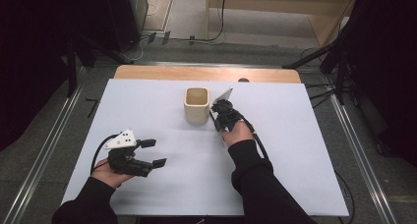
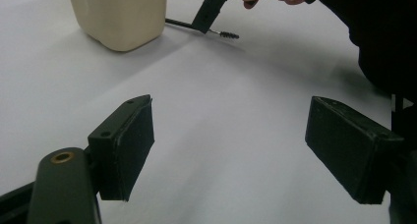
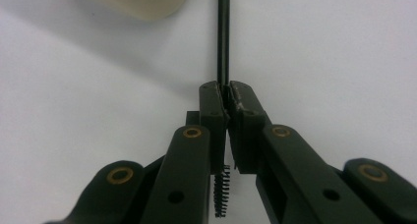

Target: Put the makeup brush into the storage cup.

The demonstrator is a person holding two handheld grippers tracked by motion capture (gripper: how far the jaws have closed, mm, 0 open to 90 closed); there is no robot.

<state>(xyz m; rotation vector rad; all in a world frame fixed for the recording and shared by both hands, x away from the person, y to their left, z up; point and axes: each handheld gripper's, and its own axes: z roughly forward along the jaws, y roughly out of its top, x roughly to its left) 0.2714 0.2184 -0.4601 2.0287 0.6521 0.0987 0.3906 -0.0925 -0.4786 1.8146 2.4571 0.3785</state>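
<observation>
Presently, step in hand: we judge this the pick-up of the thin brush (image 3: pixel 223 47), gripped where it lies on the white table (image 1: pixel 295 150) and not yet lifted.
Right gripper (image 3: pixel 226 98): jaws pressed together on the brush's black stem; in the high view it sits at centre frame, just right of the cup (image 1: pixel 196 105).
Brush, place: flat on the table, its stem running toward the cup's foot; bristled tip (image 2: pixel 229 35) at upper centre of the left gripper view, pointing away from the cup.
Left gripper (image 1: pixel 151 153): jaws wide apart with nothing between them; lower left of the high view, well apart from cup and brush.
Cup: cream, upright, mouth open, centre of the high view.
Next move, our judgement: raise the brush, tip it upright, and bring it over the cup's mouth; the thin stem may swivel in the pads, so we would lift slowly.
Hard to make out: the stem's far end is cut off at the top edge of the right gripper view; whether it touches the cup we cannot tell.
Hidden: the cup's inside is shadowed.
</observation>
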